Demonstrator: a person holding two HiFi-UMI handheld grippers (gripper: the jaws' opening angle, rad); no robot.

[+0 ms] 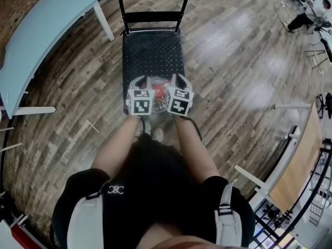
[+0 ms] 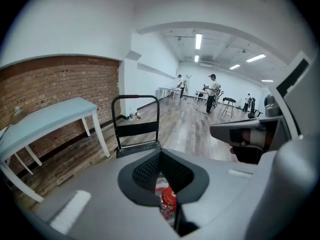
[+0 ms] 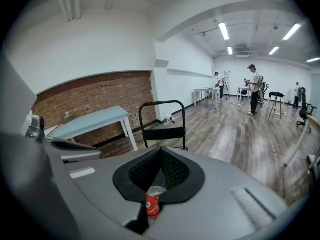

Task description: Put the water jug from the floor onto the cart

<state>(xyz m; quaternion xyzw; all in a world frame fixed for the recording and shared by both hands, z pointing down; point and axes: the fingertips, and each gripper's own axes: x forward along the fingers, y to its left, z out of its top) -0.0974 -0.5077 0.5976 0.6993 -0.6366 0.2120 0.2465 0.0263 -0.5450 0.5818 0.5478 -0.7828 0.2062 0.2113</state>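
The water jug (image 1: 158, 94) is clear plastic with a red cap (image 2: 169, 199), and it hangs between my two grippers above the wooden floor. My left gripper (image 1: 143, 85) and right gripper (image 1: 175, 83) sit side by side, each shut on the jug's top. In the left gripper view the jaws (image 2: 161, 176) meet just above the cap. In the right gripper view the cap (image 3: 152, 204) shows under the closed jaws (image 3: 159, 176). The black cart (image 1: 153, 56) stands just beyond the jug, its handle at the far end. Most of the jug is hidden by the grippers.
A light blue table (image 1: 36, 30) stands left of the cart along the brick wall. A wooden table (image 1: 295, 175) is at the right. My feet (image 1: 150, 134) are just behind the jug. People (image 2: 212, 91) and stools stand far back in the room.
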